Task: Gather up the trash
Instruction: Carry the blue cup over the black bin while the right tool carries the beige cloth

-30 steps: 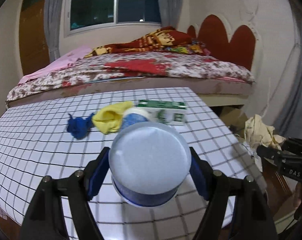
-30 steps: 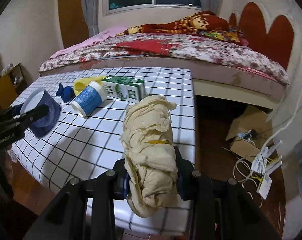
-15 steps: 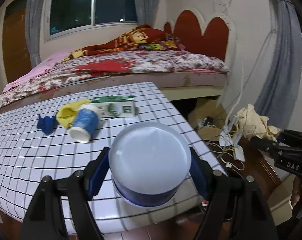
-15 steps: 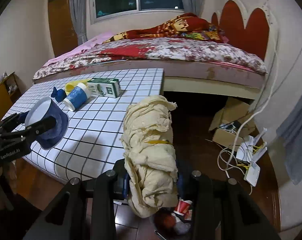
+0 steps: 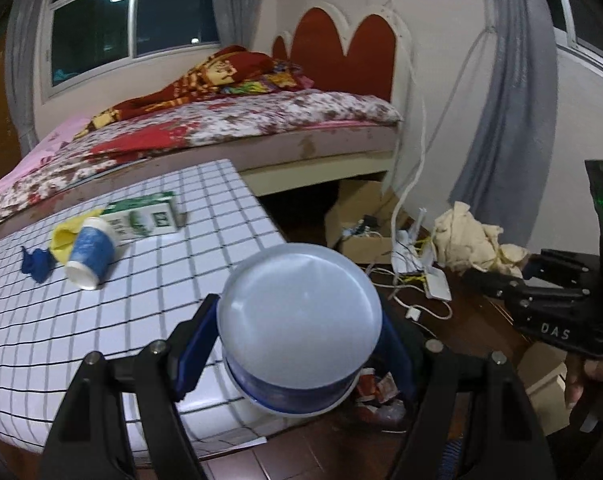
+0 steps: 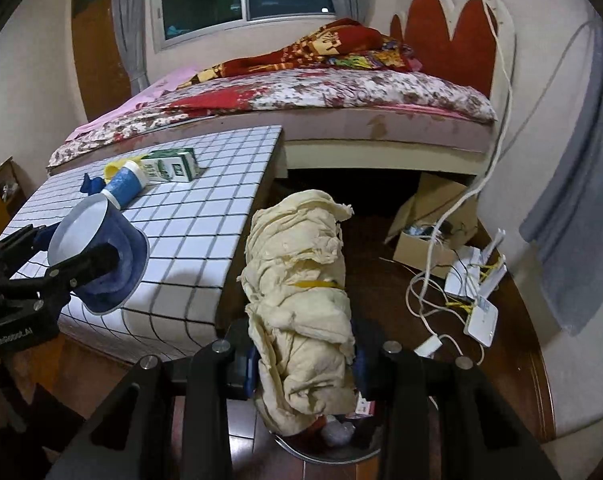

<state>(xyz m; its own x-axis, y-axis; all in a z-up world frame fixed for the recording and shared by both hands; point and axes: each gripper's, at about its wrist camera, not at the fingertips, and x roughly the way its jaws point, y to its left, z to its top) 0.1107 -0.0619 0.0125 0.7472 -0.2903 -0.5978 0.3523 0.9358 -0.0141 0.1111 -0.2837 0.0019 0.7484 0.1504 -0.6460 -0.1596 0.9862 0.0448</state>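
Note:
My left gripper is shut on a blue paper bowl whose pale bottom faces the camera; it hangs past the right edge of the checked table. My right gripper is shut on a crumpled beige paper wad bound by a yellow band, above a metal bin with trash in it. The right wrist view shows the left gripper and bowl at left. On the table lie a blue paper cup, a green carton, a yellow scrap and a blue scrap.
A bed stands behind the table. On the dark wood floor to the right are a cardboard box, white cables and a white router. A grey curtain hangs at the far right.
Both grippers have moved to the right with their loads, from over the table to beyond its edge. The floor and the bin with trash have come into view beneath them.

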